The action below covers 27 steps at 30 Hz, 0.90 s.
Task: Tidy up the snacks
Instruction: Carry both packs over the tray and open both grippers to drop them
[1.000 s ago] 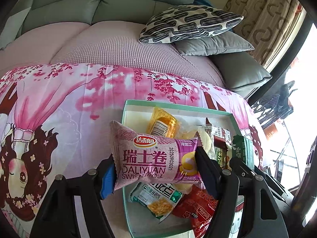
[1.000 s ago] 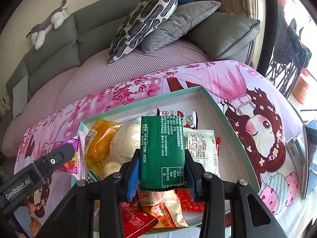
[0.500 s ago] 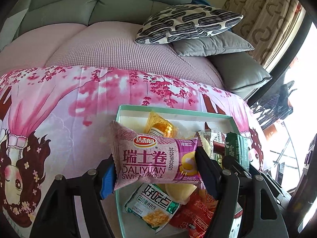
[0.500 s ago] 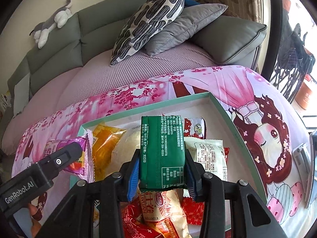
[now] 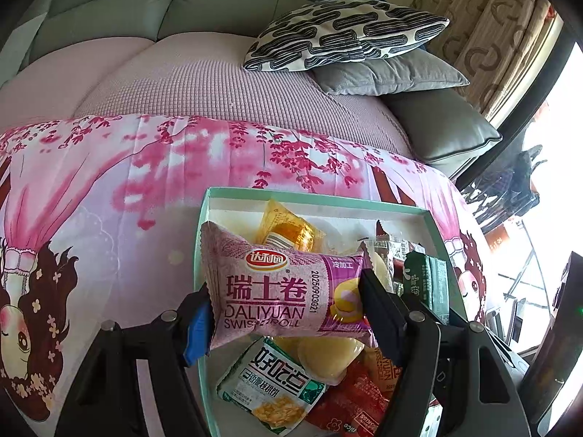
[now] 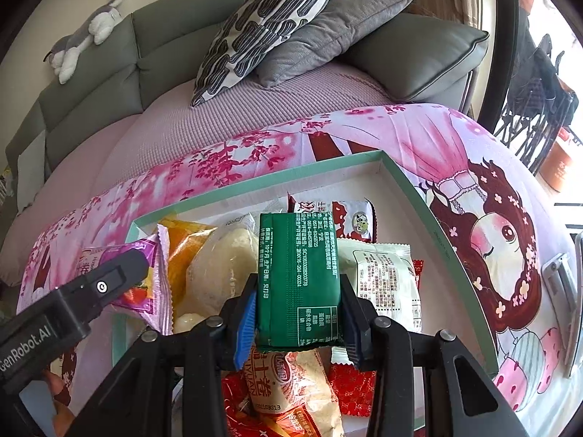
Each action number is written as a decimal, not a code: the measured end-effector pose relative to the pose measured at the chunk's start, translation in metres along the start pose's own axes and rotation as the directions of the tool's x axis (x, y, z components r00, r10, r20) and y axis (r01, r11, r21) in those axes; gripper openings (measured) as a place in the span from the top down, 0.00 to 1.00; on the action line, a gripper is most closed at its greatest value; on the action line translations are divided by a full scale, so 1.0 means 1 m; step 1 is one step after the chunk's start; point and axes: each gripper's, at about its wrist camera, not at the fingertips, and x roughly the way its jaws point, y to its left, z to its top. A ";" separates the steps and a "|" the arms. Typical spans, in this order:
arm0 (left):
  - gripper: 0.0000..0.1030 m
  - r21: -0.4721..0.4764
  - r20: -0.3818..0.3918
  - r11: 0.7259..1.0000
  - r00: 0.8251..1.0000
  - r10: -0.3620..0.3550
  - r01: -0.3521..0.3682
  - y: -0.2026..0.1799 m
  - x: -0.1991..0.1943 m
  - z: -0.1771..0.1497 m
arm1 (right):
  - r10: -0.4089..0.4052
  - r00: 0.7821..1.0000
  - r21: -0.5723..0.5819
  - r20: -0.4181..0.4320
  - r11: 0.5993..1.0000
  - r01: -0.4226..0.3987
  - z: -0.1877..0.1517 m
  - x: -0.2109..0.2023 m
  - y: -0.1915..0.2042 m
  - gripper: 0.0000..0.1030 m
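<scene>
A purple Swiss roll packet lies crosswise in my left gripper, which is shut on its two ends above the teal box. My right gripper is shut on a dark green packet, held upright over the same teal box. Inside the box lie an orange packet, a white bun, a white-green cracker bag, red wrappers and other snacks. The left gripper's body and its purple packet show at the left of the right wrist view.
The box sits on a pink cartoon-print blanket over a grey sofa. A patterned pillow and grey cushions lie behind. A plush toy rests on the sofa back. A metal object lies at the blanket's right edge.
Both views have shifted slightly, with the box and blanket sliding a little in frame. Both packets stay gripped the same way.
</scene>
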 end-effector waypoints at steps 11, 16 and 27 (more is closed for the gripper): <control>0.28 0.015 -0.027 1.000 1.000 0.013 -0.013 -0.003 0.008 -0.004 | -0.017 1.000 -0.013 -0.020 1.000 0.017 -0.001 0.006 0.002 0.58; 0.26 0.022 -0.034 1.000 0.999 0.022 -0.021 -0.006 0.008 -0.005 | -0.021 1.000 -0.013 -0.020 1.000 0.020 0.000 0.005 0.002 0.58; 0.19 0.010 -0.033 1.000 0.999 0.018 -0.018 -0.009 -0.001 -0.003 | -0.026 1.000 -0.026 -0.006 0.999 0.026 0.002 -0.004 0.003 0.46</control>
